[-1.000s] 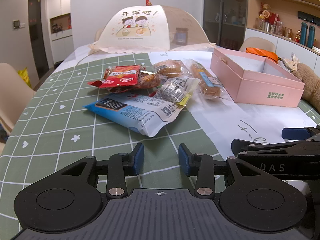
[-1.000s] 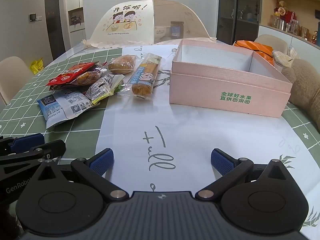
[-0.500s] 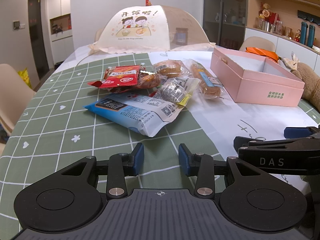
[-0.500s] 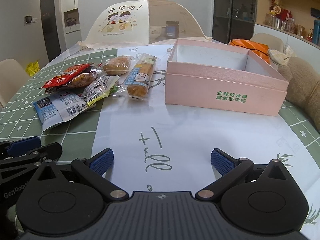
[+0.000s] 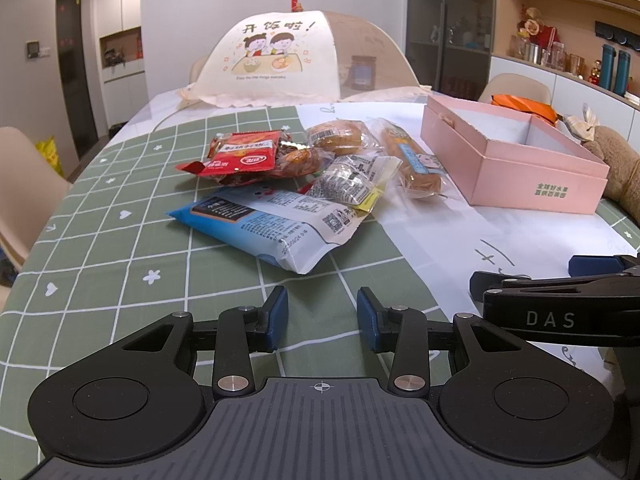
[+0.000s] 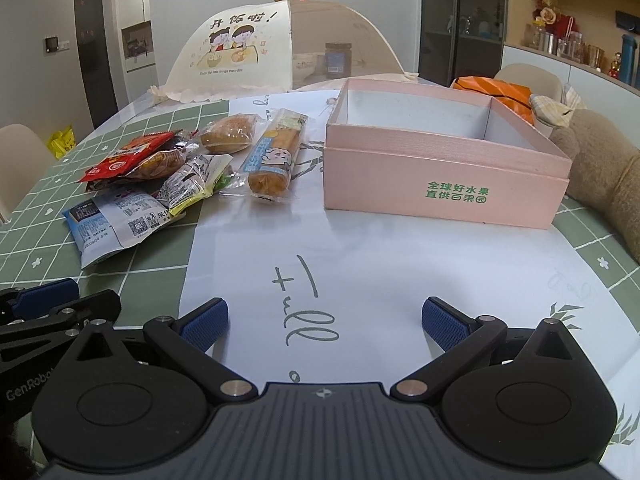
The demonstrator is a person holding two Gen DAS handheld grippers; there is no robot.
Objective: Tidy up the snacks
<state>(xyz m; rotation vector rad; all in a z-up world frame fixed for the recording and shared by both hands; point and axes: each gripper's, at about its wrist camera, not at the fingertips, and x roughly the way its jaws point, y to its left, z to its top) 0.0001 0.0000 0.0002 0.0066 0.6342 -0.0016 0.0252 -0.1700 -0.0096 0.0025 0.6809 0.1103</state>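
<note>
1. Surveying from largest down: the tabletop (image 6: 360,264) carried a green checked cloth with a white runner; all task items lay on it.
2. Pink box (image 6: 440,168) sat open on the runner, right of the snacks. The visible interior looked empty. Judged to be the likely container for the snacks, so no item has been sorted yet.
3. Blue-and-white packet (image 5: 264,224) was the largest snack, lying flat nearest the left gripper and partly under the smaller packs.
4. Long bread stick pack (image 6: 272,156) lay between the pile and the box, closest of all snacks to the box wall but not touching it.
5. Red packet (image 5: 244,152) sat at the far left of the pile, overlapping a clear pack of brown pastry.
6. Round bun pack (image 6: 230,134) lay behind the pile, beside the bread stick.
7. Small grey-and-yellow pack (image 5: 352,184) rested on top of the blue-and-white packet.
8. Right gripper (image 6: 324,320): fingers spread wide, nothing between them, hovering over the runner.
9. Left gripper (image 5: 322,316): fingers partly spread, gap empty, aimed at the blue-and-white packet's near edge.
10. Step in hand, as judged: pre-grasp, choosing a first item. Next move calls for reaching forward and pinching a packet by its edge.
</note>
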